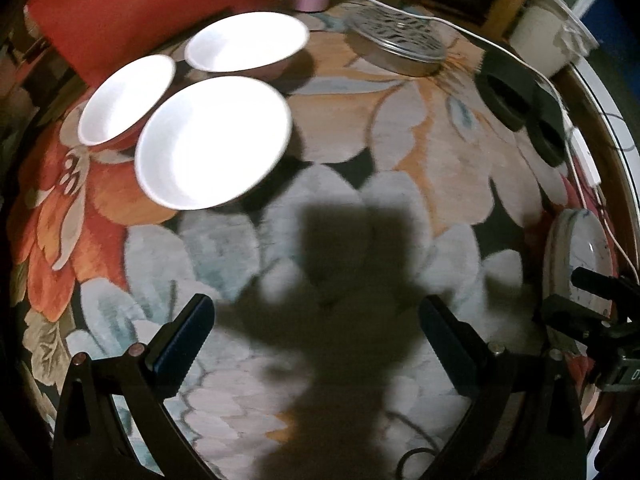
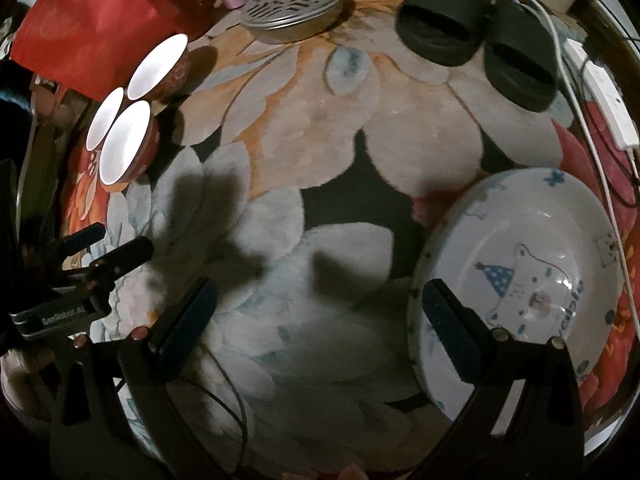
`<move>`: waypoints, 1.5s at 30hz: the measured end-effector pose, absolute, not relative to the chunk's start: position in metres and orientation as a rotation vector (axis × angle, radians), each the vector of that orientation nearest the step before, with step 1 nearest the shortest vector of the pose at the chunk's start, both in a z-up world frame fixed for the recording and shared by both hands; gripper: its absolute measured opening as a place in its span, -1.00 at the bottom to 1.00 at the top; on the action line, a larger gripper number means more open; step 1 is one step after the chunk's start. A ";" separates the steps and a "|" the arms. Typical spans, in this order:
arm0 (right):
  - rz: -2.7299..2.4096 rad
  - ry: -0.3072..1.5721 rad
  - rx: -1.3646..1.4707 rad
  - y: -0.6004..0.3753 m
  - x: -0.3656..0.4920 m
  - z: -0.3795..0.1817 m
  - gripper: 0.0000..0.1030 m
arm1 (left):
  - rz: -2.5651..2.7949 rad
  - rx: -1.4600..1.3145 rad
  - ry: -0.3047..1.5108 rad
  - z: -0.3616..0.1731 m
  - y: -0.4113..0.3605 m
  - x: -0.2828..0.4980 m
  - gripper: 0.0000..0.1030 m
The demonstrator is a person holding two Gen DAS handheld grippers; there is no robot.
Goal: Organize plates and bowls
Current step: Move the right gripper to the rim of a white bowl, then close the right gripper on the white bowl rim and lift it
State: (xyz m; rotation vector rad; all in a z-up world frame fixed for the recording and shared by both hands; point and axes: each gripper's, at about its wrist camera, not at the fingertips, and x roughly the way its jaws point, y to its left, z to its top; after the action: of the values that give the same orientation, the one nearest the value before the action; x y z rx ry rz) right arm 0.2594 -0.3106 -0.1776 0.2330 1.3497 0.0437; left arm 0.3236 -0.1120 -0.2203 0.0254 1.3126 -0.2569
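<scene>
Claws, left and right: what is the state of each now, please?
Left claw: open, holding nothing.
Right claw: open, holding nothing; the plate lies beside it.

Glossy ceramic plate (image 2: 520, 248), woolly rug (image 2: 320, 140)

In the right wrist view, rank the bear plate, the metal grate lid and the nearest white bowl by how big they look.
1. Bear plate, largest, though closest to the camera.
2. Metal grate lid.
3. Nearest white bowl, smallest; it sits at the distorted edge, so its gap to the lid is unsure.
</scene>
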 end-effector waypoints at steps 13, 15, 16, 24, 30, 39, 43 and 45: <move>0.201 1.368 0.242 -0.247 0.304 -0.192 1.00 | -0.127 -0.064 1.294 -0.222 -0.039 0.351 0.99; 0.244 1.344 0.230 -0.232 0.315 -0.191 1.00 | -0.108 -0.085 1.283 -0.221 -0.026 0.358 0.99; 0.266 1.342 0.223 -0.225 0.321 -0.191 1.00 | -0.102 -0.088 1.278 -0.221 -0.022 0.360 0.99; 0.330 1.322 0.242 -0.196 0.366 -0.193 0.93 | -0.072 -0.168 1.262 -0.223 0.004 0.388 0.90; 0.304 1.322 0.307 -0.188 0.396 -0.203 0.55 | -0.093 -0.219 1.257 -0.229 0.004 0.407 0.72; 0.321 1.390 0.439 -0.178 0.420 -0.230 -0.22 | -0.118 -0.166 1.296 -0.246 -0.012 0.431 -0.37; 0.314 1.400 0.451 -0.171 0.426 -0.235 -0.68 | -0.120 -0.136 1.290 -0.248 -0.022 0.437 -0.72; 0.296 1.401 0.422 -0.168 0.426 -0.235 -0.77 | -0.116 -0.121 1.285 -0.247 -0.023 0.437 -0.73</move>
State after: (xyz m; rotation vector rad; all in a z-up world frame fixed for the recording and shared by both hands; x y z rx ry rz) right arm 0.4265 -0.1680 -0.2347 0.4225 1.4011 0.2964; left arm 0.4369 -0.0234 -0.2471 -0.1210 1.2846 -0.1158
